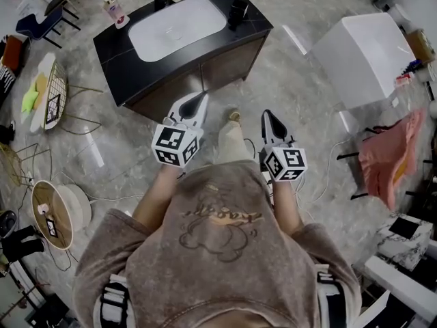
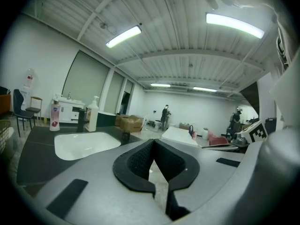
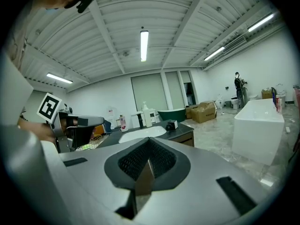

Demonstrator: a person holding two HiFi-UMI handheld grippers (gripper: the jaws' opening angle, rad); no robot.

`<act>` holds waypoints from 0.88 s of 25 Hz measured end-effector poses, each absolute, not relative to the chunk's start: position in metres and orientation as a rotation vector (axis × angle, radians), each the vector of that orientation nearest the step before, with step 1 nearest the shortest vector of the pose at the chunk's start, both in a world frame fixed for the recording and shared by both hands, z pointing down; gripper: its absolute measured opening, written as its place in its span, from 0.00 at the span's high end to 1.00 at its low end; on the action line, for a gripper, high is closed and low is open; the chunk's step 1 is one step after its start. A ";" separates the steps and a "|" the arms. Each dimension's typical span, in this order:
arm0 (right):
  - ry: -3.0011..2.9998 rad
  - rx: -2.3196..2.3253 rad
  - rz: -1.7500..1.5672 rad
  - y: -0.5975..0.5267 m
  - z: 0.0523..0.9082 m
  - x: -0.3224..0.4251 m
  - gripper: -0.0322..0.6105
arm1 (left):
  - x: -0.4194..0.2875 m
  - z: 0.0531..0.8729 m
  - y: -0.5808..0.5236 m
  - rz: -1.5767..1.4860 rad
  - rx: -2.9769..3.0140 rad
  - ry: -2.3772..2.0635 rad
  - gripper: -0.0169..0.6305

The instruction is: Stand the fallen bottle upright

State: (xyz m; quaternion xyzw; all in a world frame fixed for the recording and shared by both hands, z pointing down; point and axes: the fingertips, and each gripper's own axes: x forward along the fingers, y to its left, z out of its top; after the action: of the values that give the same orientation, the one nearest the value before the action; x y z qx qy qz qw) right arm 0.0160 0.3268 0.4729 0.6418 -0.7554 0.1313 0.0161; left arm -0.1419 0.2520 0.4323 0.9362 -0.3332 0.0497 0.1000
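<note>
Standing upright by the sink (image 2: 84,145) is the bottle (image 2: 55,118); left tool (image 2: 153,142) and right tool (image 3: 149,140) closed, empty.

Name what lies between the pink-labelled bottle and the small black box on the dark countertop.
The white oval sink basin, seen in the head view.
</note>
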 end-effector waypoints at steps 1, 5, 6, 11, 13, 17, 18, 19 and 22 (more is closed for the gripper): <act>-2.350 1.992 0.412 0.319 0.475 0.015 0.96 | -0.143 0.433 0.245 0.145 2.766 -0.989 0.95; -2.359 1.978 0.414 0.287 0.480 0.017 0.96 | -0.142 0.439 0.214 0.143 2.761 -1.004 0.95; -2.363 1.975 0.411 0.278 0.480 0.018 0.96 | -0.140 0.440 0.205 0.144 2.760 -1.008 0.95; -2.375 1.960 0.404 0.230 0.480 0.033 0.96 | -0.126 0.441 0.158 0.138 2.756 -1.024 0.95; -2.380 1.953 0.406 0.209 0.481 0.041 0.96 | -0.116 0.440 0.137 0.138 2.757 -1.027 0.95; -2.391 1.946 0.423 0.162 0.483 0.058 0.96 | -0.101 0.439 0.093 0.148 2.750 -1.045 0.95; -2.395 1.941 0.429 0.151 0.483 0.062 0.96 | -0.098 0.438 0.083 0.152 2.744 -1.051 0.95; -2.399 1.936 0.435 0.140 0.482 0.065 0.96 | -0.095 0.438 0.073 0.157 2.738 -1.056 0.95; -2.411 1.916 0.443 0.106 0.477 0.077 0.96 | -0.083 0.434 0.042 0.167 2.721 -1.068 0.95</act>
State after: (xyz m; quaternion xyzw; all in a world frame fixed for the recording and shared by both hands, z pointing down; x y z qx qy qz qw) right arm 0.0772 0.1056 0.4770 0.6158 -0.7748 0.1424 0.0152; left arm -0.0827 0.0415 0.4339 0.9241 -0.3626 0.0568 0.1065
